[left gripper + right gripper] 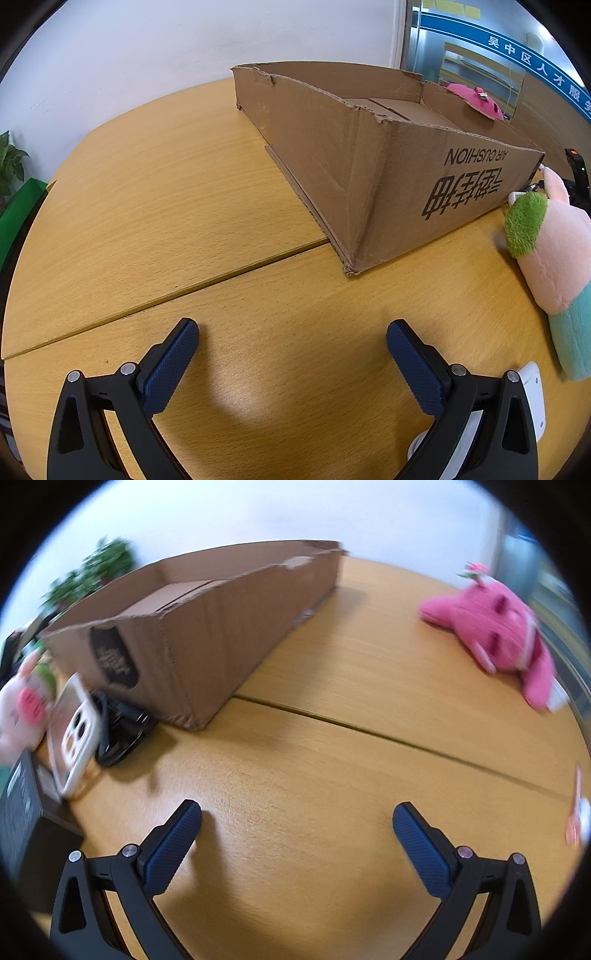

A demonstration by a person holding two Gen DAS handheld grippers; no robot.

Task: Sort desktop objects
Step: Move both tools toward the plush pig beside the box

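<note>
A: Are the grippers carrying anything?
B: No. The left gripper (pixel 291 332) and right gripper (pixel 297 814) both gape empty over the table (pixel 155 206).
A: And farther out?
B: The cardboard box (pixel 369 166) lies mid-table; the pink plush (pixel 498 627) lies far right, well apart from it.

My wooden table (pixel 155 206), light-grained with a seam across it, carries an open cardboard box (pixel 388 177). Beside the box lie a pale pink plush toy (pixel 554 251), a white phone case (pixel 75 734) and black cables (pixel 118 731). A bright pink plush (pixel 498 631) lies well apart.
</note>
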